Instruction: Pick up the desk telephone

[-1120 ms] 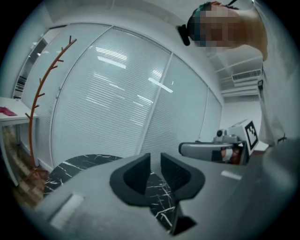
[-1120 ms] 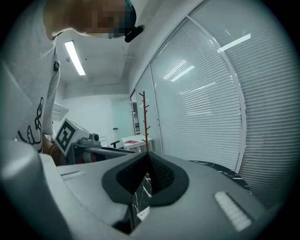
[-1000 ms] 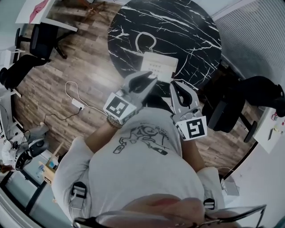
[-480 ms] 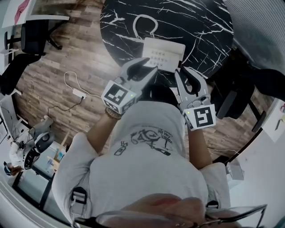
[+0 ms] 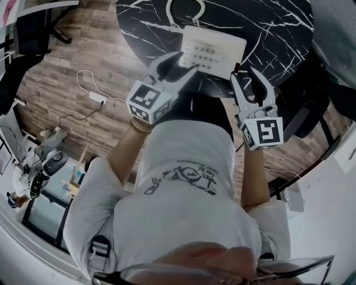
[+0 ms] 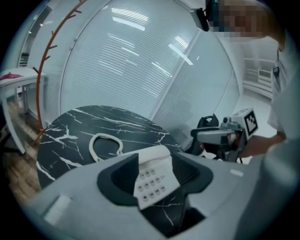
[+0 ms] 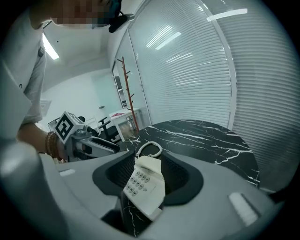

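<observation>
A white desk telephone (image 5: 214, 51) with a grey keypad lies at the near edge of the round black marble table (image 5: 278, 33). Its curled cord (image 5: 183, 8) loops behind it. My left gripper (image 5: 178, 62) hovers at the phone's near left corner, and my right gripper (image 5: 247, 78) at its near right corner. Both have just been opening and stand open with nothing between the pads. In the left gripper view the telephone (image 6: 152, 180) shows ahead through the gap of the left gripper (image 6: 154, 176). The right gripper view shows the telephone (image 7: 145, 185) the same way, past the right gripper (image 7: 147, 180).
A dark office chair (image 5: 295, 119) stands right of the table and another (image 5: 33, 33) at the far left. A white power strip (image 5: 95, 97) with its cable lies on the wood floor. Slatted blinds (image 7: 197, 70) and a coat stand (image 7: 125, 89) are behind the table.
Both grippers have come down and forward to the table's near edge, on either side of the telephone. Their jaws stand wider apart than a second ago.
</observation>
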`<state>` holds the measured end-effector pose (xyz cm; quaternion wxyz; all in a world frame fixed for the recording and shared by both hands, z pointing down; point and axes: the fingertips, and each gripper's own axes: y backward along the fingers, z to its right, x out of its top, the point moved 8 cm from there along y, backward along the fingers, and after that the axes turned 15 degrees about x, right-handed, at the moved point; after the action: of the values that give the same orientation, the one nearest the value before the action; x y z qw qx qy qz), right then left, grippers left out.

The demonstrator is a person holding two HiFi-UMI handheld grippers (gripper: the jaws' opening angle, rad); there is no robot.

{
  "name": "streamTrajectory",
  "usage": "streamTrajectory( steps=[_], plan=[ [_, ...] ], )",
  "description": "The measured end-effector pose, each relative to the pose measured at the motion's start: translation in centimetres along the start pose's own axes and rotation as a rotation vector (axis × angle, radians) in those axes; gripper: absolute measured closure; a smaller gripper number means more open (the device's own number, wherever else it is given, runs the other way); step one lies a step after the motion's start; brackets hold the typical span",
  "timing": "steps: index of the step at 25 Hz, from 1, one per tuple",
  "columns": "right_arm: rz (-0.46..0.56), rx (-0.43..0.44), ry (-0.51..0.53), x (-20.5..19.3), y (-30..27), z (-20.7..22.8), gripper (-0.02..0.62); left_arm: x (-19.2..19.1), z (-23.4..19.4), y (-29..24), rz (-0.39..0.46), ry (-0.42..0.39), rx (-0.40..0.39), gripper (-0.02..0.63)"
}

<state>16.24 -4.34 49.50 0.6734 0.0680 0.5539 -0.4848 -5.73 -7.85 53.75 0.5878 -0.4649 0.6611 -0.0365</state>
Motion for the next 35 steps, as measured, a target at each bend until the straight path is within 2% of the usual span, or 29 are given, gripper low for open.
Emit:
streamTrajectory(
  steps=[15,26,35],
  plan=[
    [-0.087,-0.049,-0.132,-7.9,-4.0,4.3,0.295,-7.1,-4.4,-5.9,-0.153,0.107,0.010,0.267],
    [-0.095,-0.059,-0.214,-11.7,-5.8,6.1,0.267,-10.1,-5.7,-8.5,-0.212,0.183,-0.039,0.241],
    [-0.107,-0.042,-0.254,-13.5,-7.0,6.2,0.270,-10.1,-5.6,-9.2,-0.219,0.210,-0.057,0.232]
  ],
)
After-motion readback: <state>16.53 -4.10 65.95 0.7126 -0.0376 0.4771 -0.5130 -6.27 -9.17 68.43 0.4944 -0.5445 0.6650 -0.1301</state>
